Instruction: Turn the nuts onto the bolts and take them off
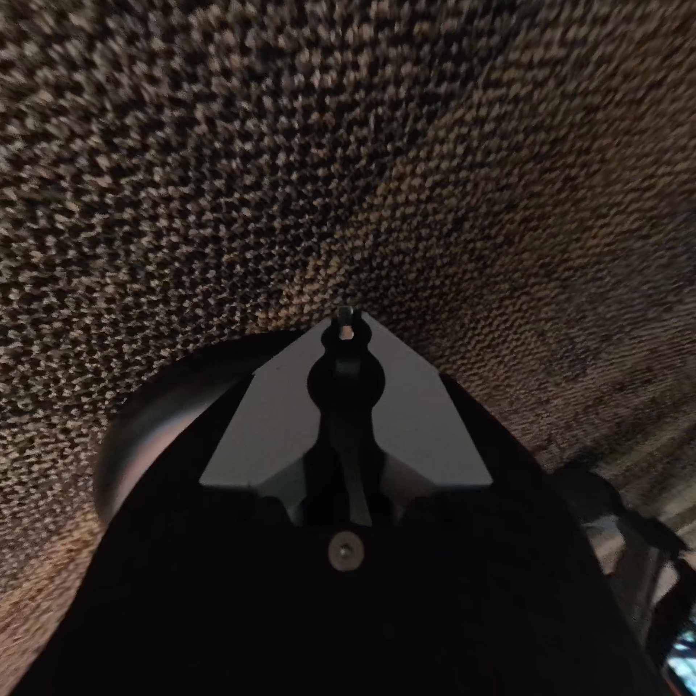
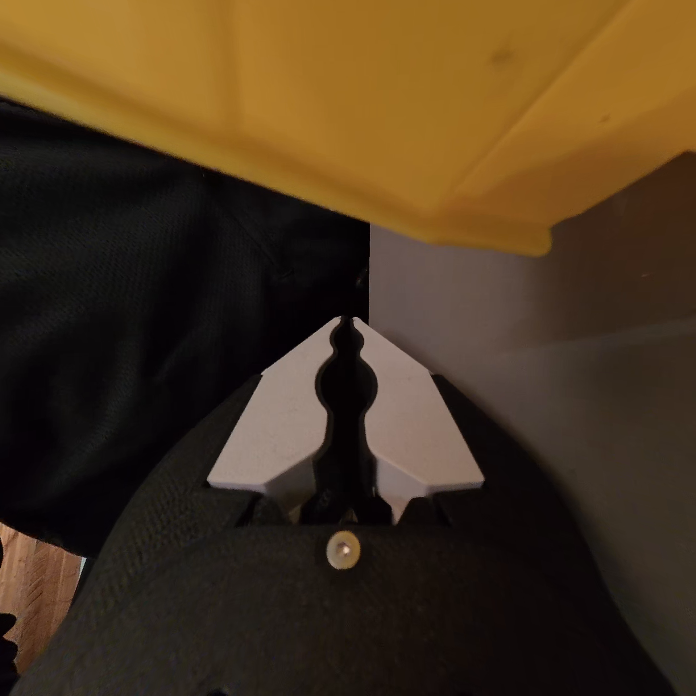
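Note:
In the left wrist view my left gripper [image 1: 345, 320] is shut on a small silvery metal part [image 1: 345, 324] pinched at the very tips of its fingers [image 1: 286, 406]. I cannot tell whether it is a nut or a bolt. The gripper points down at speckled brown carpet [image 1: 339, 158]. In the right wrist view my right gripper [image 2: 347, 320] is shut, its tips meet and nothing shows between them. It sits just below a yellow plastic bin [image 2: 339, 124]. No other nuts or bolts are in view.
Black fabric [image 2: 150, 301] fills the left of the right wrist view and a grey surface [image 2: 527, 357] the right. Wooden flooring [image 2: 37, 572] shows at lower left. A dark object [image 1: 640, 557] lies at the left view's lower right edge. The gap from one gripper's tips to the other's is roughly 85 cm.

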Available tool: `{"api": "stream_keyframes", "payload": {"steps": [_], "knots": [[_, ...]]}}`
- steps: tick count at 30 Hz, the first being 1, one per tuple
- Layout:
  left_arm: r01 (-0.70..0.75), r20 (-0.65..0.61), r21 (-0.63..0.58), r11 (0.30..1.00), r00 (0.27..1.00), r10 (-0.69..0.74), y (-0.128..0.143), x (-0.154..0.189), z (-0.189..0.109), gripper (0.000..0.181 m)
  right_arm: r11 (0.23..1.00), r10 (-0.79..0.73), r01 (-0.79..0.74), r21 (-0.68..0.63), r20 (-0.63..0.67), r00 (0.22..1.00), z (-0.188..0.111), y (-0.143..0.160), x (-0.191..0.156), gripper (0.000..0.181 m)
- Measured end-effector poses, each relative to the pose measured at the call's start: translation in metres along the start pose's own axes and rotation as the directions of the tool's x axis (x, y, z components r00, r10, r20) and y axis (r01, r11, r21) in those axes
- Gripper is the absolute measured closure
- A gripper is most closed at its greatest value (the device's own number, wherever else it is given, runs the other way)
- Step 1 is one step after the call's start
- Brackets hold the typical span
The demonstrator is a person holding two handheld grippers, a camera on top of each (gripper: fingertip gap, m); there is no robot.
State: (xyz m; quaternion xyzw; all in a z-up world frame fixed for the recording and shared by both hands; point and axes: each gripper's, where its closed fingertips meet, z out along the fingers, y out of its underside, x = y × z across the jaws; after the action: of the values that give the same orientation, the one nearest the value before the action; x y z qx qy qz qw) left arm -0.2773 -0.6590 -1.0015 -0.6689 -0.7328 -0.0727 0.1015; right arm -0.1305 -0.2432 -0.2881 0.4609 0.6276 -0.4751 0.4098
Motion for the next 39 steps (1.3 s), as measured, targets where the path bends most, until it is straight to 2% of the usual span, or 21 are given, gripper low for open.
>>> {"api": "stream_keyframes", "payload": {"steps": [1,3,6,9,12,17,23,30,32,35,39], "knots": [[0.026,-0.027,0.028,0.999,0.999,-0.025,-0.005,0.003,-0.006,0.175,1.000,-0.002,0.002,0.000,0.001,1.000,0.000,0.000,0.000,0.181],[0.083,-0.128,0.117,0.990,0.989,-0.068,-0.018,0.018,-0.023,0.175,1.000,-0.007,0.007,-0.002,0.005,1.000,0.000,0.001,-0.001,0.181],[0.172,-0.238,0.191,0.966,0.963,-0.125,-0.032,0.035,-0.049,0.175,1.000,-0.016,0.016,-0.002,0.019,1.000,-0.001,0.001,-0.004,0.181],[0.216,-0.355,0.270,0.938,0.928,-0.111,-0.042,0.063,-0.079,0.175,0.999,-0.038,0.038,-0.002,0.036,0.999,-0.002,0.002,-0.008,0.181],[0.158,-0.389,0.306,0.939,0.921,-0.029,-0.042,0.093,-0.106,0.175,0.998,-0.069,0.069,-0.010,0.053,0.996,-0.002,0.005,-0.013,0.181],[0.004,-0.374,0.340,0.940,0.918,0.131,-0.026,0.142,-0.152,0.175,0.990,-0.139,0.141,-0.015,0.082,0.987,-0.003,0.010,-0.023,0.181],[-0.202,-0.377,0.332,0.922,0.867,0.325,0.021,0.205,-0.203,0.175,0.966,-0.253,0.257,-0.025,0.112,0.961,-0.004,0.019,-0.036,0.181],[-0.378,-0.360,0.327,0.866,0.797,0.484,0.063,0.248,-0.266,0.175,0.921,-0.375,0.386,-0.048,0.155,0.914,-0.003,0.034,-0.050,0.181],[-0.455,-0.308,0.304,0.837,0.784,0.538,0.057,0.252,-0.264,0.175,0.908,-0.403,0.416,-0.051,0.171,0.899,-0.003,0.037,-0.054,0.181],[-0.460,-0.312,0.317,0.830,0.776,0.549,0.035,0.272,-0.277,0.175,0.886,-0.444,0.459,-0.056,0.181,0.878,-0.003,0.042,-0.057,0.181],[-0.526,-0.298,0.263,0.809,0.753,0.587,0.039,0.290,-0.300,0.176,0.851,-0.509,0.524,-0.035,0.185,0.841,-0.005,0.048,-0.063,0.181]]}}
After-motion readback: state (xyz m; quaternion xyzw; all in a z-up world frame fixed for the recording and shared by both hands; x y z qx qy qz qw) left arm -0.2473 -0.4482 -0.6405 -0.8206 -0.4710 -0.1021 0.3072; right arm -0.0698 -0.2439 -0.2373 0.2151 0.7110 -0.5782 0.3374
